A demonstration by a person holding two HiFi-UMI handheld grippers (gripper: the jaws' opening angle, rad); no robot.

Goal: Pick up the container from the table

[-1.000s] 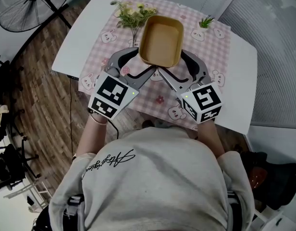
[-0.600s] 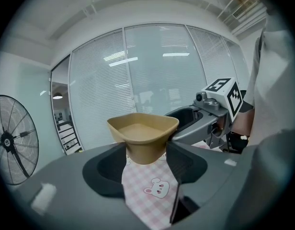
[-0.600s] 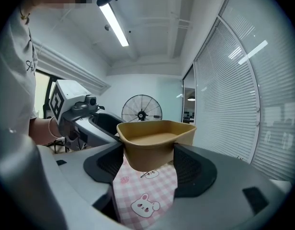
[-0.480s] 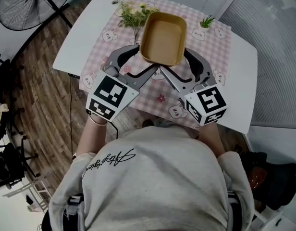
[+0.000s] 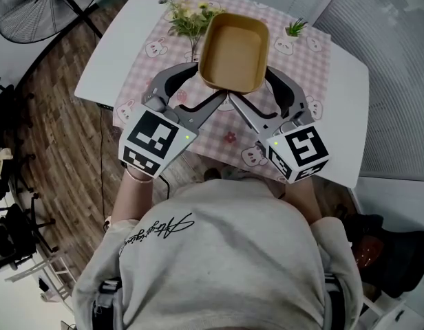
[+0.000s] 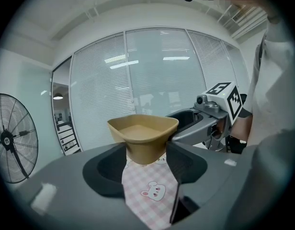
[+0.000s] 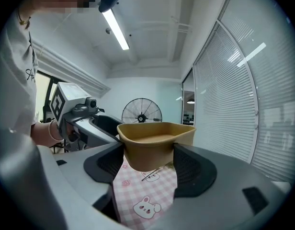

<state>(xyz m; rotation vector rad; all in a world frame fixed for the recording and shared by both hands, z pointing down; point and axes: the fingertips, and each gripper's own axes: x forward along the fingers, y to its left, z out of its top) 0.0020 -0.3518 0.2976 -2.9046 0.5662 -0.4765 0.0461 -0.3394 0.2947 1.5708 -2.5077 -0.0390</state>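
Forearms reach forward from the person's pale sweatshirt (image 5: 219, 253), and both tools angle inward, so the left gripper (image 5: 206, 84) and the right gripper (image 5: 250, 86) meet at the near end of the tan container (image 5: 234, 43). Under the container lies a pink checked cloth (image 5: 294, 64) with bear prints, spread on a white table (image 5: 115, 40). A flower bunch (image 5: 188, 16) stands just beside the container's far-left corner and a small green plant (image 5: 294, 27) near its far-right corner. A standing fan (image 5: 40, 5) is well off to its left, over wooden floor (image 5: 60, 129). Each gripper's jaws stand wide and clamp one near corner of the container, which hangs above the cloth.
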